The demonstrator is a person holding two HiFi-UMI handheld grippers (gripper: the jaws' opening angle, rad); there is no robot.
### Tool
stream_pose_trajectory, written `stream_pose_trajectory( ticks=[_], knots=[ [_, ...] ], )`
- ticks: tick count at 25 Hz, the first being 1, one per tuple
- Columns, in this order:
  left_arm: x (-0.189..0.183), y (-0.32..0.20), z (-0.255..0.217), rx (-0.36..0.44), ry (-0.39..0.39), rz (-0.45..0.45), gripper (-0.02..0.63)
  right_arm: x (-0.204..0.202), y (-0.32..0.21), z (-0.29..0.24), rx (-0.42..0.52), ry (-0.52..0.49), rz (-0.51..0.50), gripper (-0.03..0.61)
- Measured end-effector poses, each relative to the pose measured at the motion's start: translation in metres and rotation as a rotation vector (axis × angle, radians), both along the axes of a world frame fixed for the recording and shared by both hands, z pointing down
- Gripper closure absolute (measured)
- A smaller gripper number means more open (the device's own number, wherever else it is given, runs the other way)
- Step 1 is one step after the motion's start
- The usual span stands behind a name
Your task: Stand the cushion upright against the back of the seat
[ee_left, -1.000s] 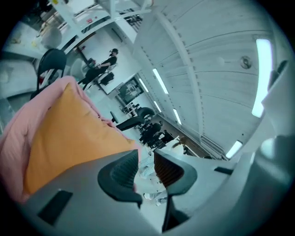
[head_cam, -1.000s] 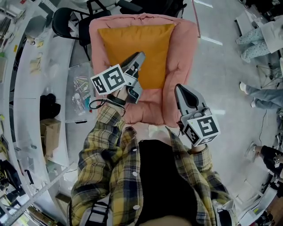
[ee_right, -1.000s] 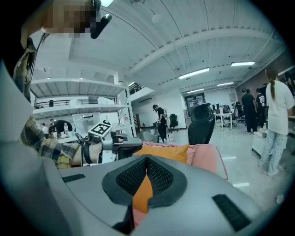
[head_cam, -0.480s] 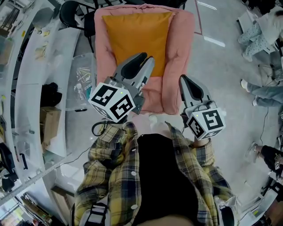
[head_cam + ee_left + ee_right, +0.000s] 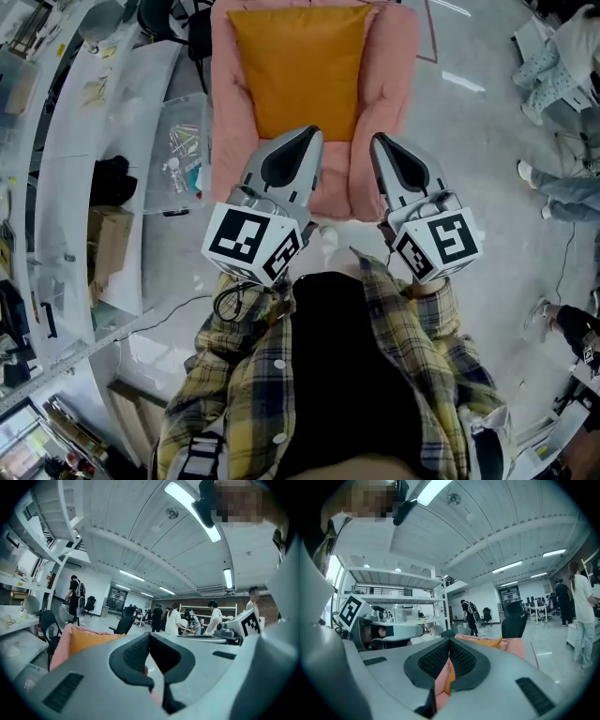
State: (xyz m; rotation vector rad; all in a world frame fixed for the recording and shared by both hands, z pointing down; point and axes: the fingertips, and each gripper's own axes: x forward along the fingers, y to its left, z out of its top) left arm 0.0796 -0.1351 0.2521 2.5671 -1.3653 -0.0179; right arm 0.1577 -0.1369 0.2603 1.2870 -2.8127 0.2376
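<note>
Both my tongs are pulling back toward me off the pink seat (image 5: pixel 392 94). The left gripper (image 5: pixel 306 137) and right gripper (image 5: pixel 382 142) are hovering side by side over its front edge, jaws pressed together and pinching nothing. The orange cushion (image 5: pixel 300 70) is leaning against the seat's back, untouched.
</note>
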Motion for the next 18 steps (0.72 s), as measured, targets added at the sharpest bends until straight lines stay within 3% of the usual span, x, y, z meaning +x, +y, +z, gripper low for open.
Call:
stream_pose_trajectory(
  ticks=[6, 18],
  knots=[
    [-0.002, 0.011, 0.004, -0.047, 0.017, 0.045, 0.609, -0.018, 0.009, -0.02, 0.038, 0.005, -0.01, 0.561],
    [0.002, 0.006, 0.008, -0.07, -0.031, 0.104, 0.609, -0.031, 0.01, -0.02, 0.008, 0.026, -0.006, 0.561]
  ],
)
